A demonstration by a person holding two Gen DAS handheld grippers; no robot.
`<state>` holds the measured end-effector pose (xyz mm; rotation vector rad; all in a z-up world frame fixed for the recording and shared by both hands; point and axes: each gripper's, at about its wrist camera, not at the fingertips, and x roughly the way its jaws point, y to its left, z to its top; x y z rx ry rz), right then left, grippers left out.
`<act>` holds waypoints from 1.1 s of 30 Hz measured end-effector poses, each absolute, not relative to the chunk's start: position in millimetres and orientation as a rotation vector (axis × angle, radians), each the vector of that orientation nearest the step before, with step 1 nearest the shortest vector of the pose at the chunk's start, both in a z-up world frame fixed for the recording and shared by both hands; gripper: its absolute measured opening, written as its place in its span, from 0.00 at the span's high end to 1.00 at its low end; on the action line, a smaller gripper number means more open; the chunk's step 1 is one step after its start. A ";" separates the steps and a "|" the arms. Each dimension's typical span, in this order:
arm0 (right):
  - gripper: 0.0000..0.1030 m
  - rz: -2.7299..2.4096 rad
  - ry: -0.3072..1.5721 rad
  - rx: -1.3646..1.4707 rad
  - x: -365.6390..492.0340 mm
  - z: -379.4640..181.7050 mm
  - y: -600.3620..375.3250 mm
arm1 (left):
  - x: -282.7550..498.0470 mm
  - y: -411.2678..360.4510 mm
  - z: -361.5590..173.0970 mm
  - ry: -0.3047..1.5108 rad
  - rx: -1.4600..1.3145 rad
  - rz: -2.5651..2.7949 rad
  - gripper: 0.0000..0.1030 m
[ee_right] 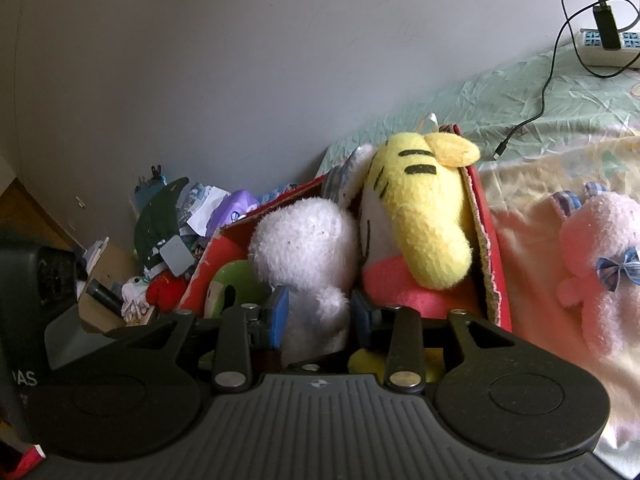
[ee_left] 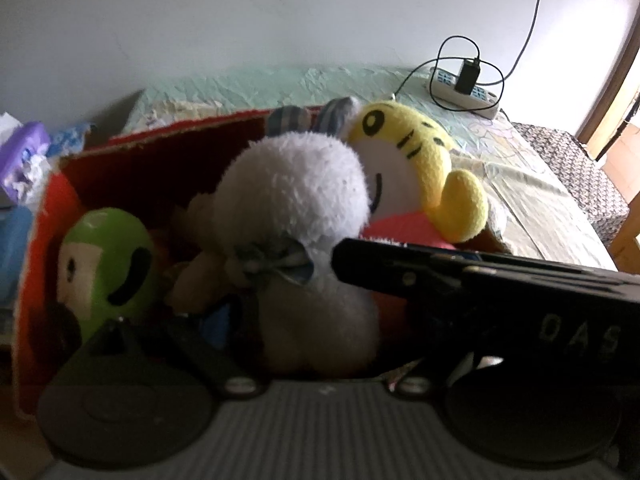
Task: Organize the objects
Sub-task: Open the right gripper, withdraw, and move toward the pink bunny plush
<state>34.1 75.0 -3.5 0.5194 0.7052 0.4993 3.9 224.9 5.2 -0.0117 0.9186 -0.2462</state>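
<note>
Inside red box [ee_right: 490, 248], white plush [ee_right: 308, 248] upright

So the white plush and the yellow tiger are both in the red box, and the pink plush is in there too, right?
Not quite. In the right wrist view the pink plush lies on the bed beside the red box, outside it. The white plush and yellow tiger are inside.

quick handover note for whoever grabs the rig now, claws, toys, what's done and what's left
Right claw: pads either side of the fluffy white plush toy in the red cardboard box; grip unclear, treat as releasing.
Left claw: wide open, holding nothing, over the box.
Done: white plush, yellow striped tiger plush and green round-headed toy are in the box.
Left: pink plush with blue bow lies on the bed beside the box.
</note>
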 end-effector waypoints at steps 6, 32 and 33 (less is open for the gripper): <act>0.62 0.501 0.684 0.525 22.3 3.3 70.4 | -7.0 233.6 15.3 0.895 -0.008 -0.211 0.15; 0.62 0.443 0.594 0.614 -29.8 11.0 -49.4 | -58.7 124.0 53.8 0.783 0.073 -0.267 0.15; 0.62 0.432 0.596 0.618 -30.7 9.3 -57.6 | -58.1 114.8 53.3 0.785 0.076 -0.281 0.15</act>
